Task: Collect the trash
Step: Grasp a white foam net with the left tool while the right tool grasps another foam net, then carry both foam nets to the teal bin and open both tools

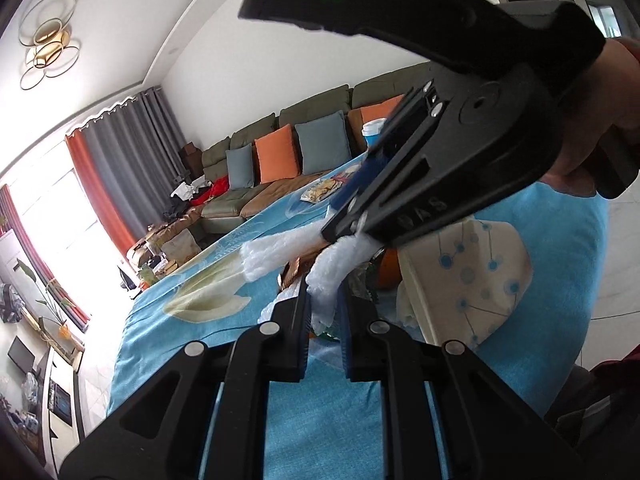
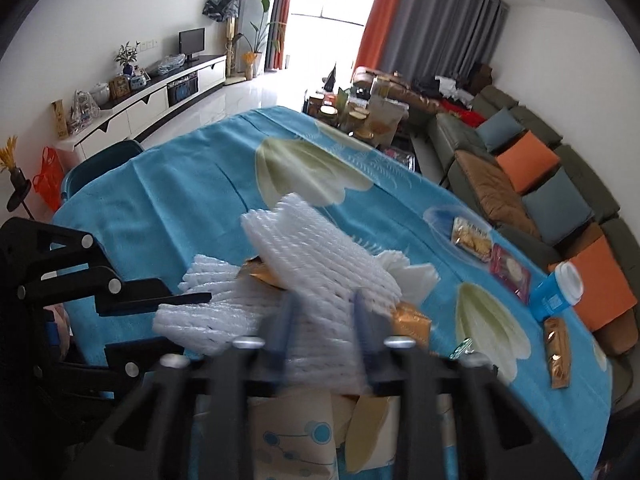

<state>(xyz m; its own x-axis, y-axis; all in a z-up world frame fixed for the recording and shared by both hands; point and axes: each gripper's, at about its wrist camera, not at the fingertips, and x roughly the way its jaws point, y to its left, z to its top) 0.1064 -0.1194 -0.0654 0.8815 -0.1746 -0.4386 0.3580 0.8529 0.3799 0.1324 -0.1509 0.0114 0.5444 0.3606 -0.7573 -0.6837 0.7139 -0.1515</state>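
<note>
Blue tablecloth [image 2: 192, 184]; foam netting [image 2: 320, 264] btwn both hand-held grippers' pads.

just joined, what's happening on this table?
A person is clearing trash off the table with a gripper in each hand. Both are clamped on white foam netting: the left gripper pinches one strip of it, the right gripper grips a netted sleeve over a pile of wrappers. A patterned paper bag stands beside the pile. Snack packets and a blue cup are still on the cloth.
</note>
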